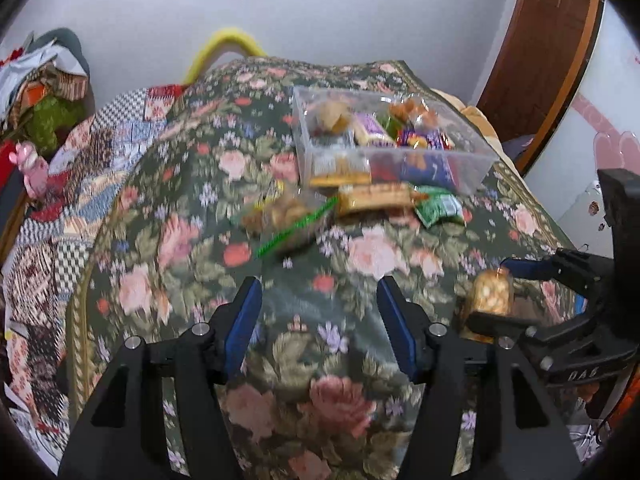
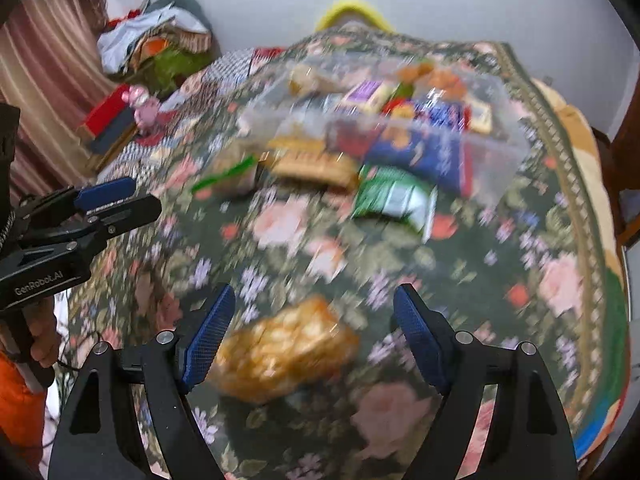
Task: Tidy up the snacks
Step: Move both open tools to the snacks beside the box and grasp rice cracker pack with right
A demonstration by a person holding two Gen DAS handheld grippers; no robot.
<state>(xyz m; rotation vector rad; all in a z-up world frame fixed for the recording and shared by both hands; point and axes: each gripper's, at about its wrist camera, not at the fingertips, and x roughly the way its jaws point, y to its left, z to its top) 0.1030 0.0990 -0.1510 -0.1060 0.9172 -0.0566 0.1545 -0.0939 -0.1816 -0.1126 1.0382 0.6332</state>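
Note:
A clear plastic box (image 1: 301, 136) (image 2: 508, 148) holding several snack packets stands far on the flowered bedspread. In front of it lie a clear biscuit bag with a green strip (image 1: 288, 216) (image 2: 234, 176), a long biscuit pack (image 1: 376, 198) (image 2: 316, 166) and a green packet (image 1: 440, 208) (image 2: 396, 200). My left gripper (image 1: 320, 304) (image 2: 132, 200) is open over bare cloth, nothing between its pads. A golden snack packet (image 2: 284, 352) (image 1: 492, 292) lies on the cloth between the jaws of my right gripper (image 2: 316, 296) (image 1: 506, 296), which is open; the pads do not press on it.
A heap of clothes (image 1: 44, 92) and a pink toy (image 1: 32, 168) sit at the far left beside the bed. A brown wooden door (image 1: 536, 52) stands at the right. A hand with an orange sleeve (image 2: 24, 364) holds the left gripper. The bedspread drops off at the right edge.

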